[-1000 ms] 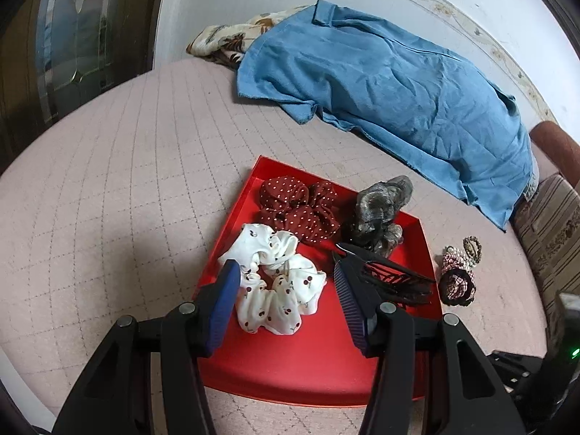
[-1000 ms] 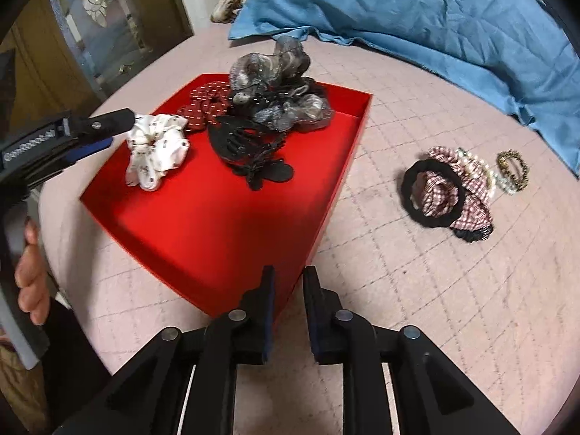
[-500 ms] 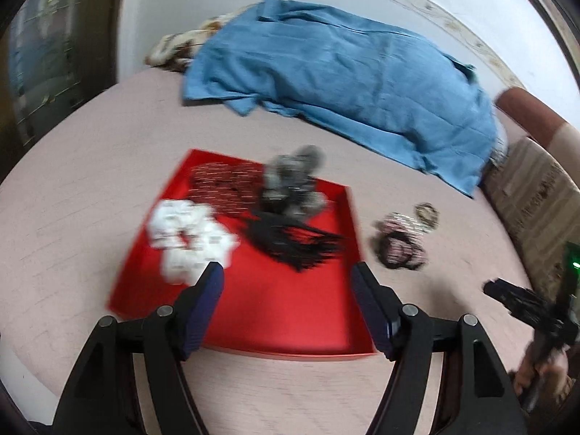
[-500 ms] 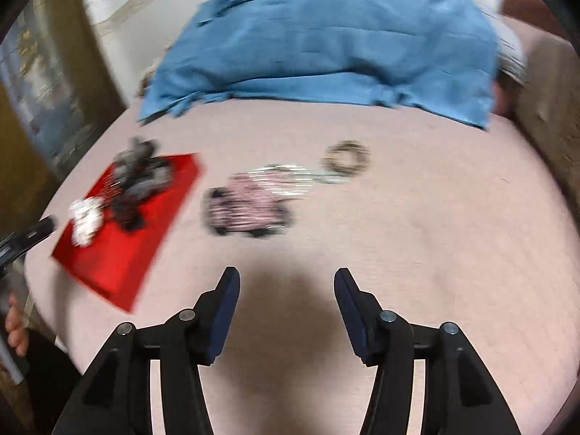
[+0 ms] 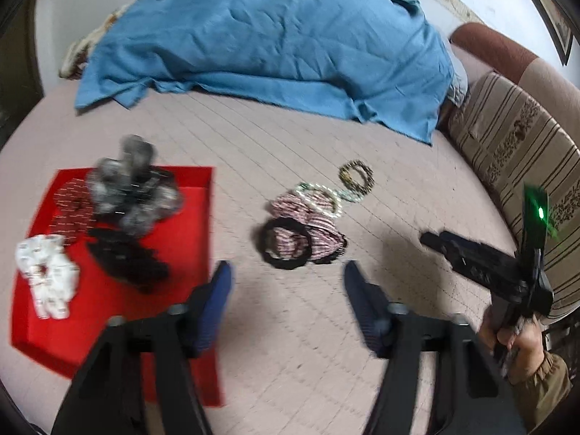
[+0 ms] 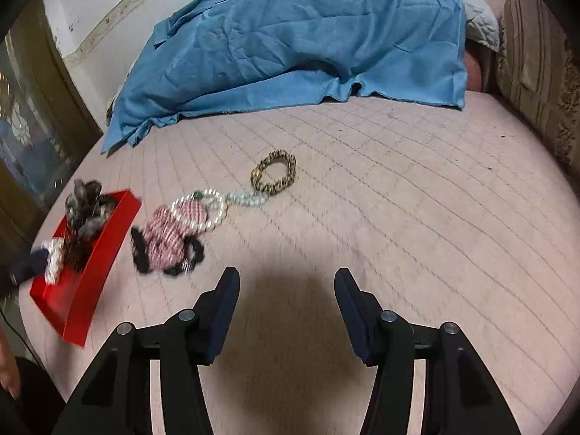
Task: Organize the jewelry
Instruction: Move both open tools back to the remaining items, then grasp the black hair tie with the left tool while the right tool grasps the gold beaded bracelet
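- Left claw (image 5: 286, 277): a second ago it hung over the red tray (image 5: 108, 326) with its pads either side of the white cherry-print scrunchie (image 5: 45, 282); now it has swung off toward the loose pile on the bed (image 5: 253, 137), and the scrunchie lies in the tray. Its jaws are closing, with nothing between them.
- Right claw (image 6: 286, 290): a second ago pressed nearly together beside the tray's near corner; now spread, empty, and aimed at bare bedcover just short of the pile.
- Meaning for the task (a judgement): the tray holds 4 pieces — white scrunchie, dark red dotted scrunchie (image 5: 69, 203), grey scrunchie (image 5: 132, 188), black hair clip (image 5: 127, 264) — and both claws are turning to what lies outside it.
- Still on the bed, well apart from the tray: pink striped scrunchie (image 5: 308, 224) with a black hair tie (image 5: 286, 246) on it, pearl bracelet (image 5: 320, 195) and leopard-print hair tie (image 5: 357, 177).
- Left wrist view only: the tray's whole floor, the right claw's body with its green lamp (image 5: 540, 212), and the hand (image 5: 518, 340) gripping it.
- Right wrist view only: the pearl strand (image 6: 203, 206) trailing toward the leopard tie (image 6: 273, 175), just touching or nearly so (blur prevents certainty).
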A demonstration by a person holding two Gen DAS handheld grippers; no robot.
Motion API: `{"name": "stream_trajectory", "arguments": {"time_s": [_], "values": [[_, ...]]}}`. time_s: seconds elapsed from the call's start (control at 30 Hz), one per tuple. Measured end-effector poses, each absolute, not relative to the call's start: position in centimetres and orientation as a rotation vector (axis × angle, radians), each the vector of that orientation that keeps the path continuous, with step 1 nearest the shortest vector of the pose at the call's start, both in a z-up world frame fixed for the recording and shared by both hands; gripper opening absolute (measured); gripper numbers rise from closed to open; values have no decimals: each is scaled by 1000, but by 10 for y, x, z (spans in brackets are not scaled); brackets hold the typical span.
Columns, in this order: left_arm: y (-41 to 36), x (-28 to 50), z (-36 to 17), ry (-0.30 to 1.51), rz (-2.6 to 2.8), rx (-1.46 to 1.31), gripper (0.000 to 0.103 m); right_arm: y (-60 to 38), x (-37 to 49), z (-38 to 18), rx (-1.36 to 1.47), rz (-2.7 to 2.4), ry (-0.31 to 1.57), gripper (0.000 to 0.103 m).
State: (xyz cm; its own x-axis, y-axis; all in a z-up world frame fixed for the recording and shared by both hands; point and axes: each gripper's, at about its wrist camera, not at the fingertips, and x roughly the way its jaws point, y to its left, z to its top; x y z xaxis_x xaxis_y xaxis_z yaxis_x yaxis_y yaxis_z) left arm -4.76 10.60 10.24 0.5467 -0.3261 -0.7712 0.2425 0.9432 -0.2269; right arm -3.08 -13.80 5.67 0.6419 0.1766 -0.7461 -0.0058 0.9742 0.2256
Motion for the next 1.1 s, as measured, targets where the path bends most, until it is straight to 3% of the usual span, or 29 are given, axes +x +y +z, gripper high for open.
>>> {"name": "stream_trajectory", "arguments": {"time_s": [0.07,0.47,0.53,0.63,0.73,0.83,1.1], "values": [[95,-41,92,954,-352,-95,34,-141,-4,52,201,122,863,59],[62,1,41,1028,-316,-82,33,-147,94,27,198,143,844,58],[59,6,36,1037,-310,-80,33,-146,105,22,193,147,850,54],[56,11,32,1039,-299,-71,31,-140,112,17,173,157,862,37],[56,15,28,1049,-295,-101,14,-133,114,17,151,185,868,9],[59,12,34,1031,-290,-135,7,-133,111,20,162,185,862,8],[91,-23,81,947,-341,-241,7,-133,84,53,242,225,799,8]]}}
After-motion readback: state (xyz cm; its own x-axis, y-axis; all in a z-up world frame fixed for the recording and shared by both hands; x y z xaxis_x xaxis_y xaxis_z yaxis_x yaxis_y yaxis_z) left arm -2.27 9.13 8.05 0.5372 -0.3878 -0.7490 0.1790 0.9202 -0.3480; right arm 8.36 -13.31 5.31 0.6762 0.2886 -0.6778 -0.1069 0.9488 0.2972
